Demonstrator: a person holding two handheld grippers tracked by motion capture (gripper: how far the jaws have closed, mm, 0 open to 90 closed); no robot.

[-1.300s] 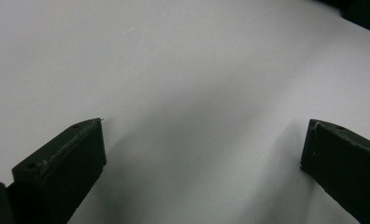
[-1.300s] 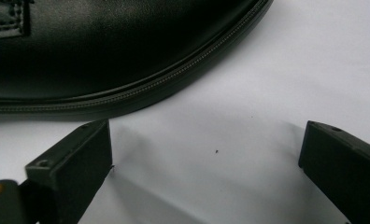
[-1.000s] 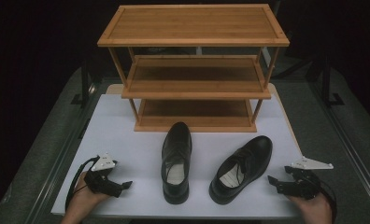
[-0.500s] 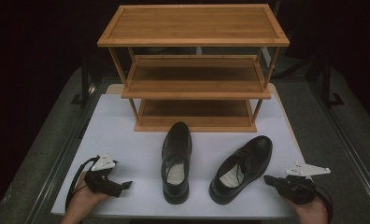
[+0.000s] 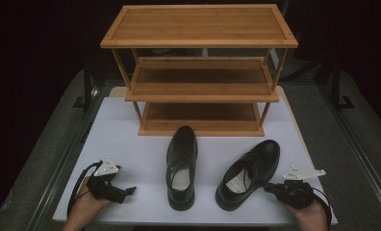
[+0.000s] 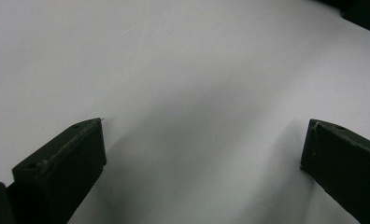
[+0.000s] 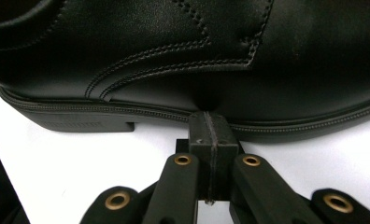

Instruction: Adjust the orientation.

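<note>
1. Our right claw [image 7: 210, 140] has its jaws pressed flat together with nothing between them, and the tip is butted against the side of the glossy black leather dress shoe [image 7: 188, 60], right at the welt just ahead of the heel.
2. With the jaws shut like that we're nudging, not gripping, so we'd push low on the sole and slow; any higher and the shoe probably tips.
3. Beyond that shoe sits the matching second black shoe [image 5: 181, 166], and farther off the three-tier bamboo shoe rack [image 5: 200, 72] on the white table mat [image 5: 131, 144].
4. Our left claw [image 6: 202, 140] is wide open over bare mat, holding nothing.
</note>
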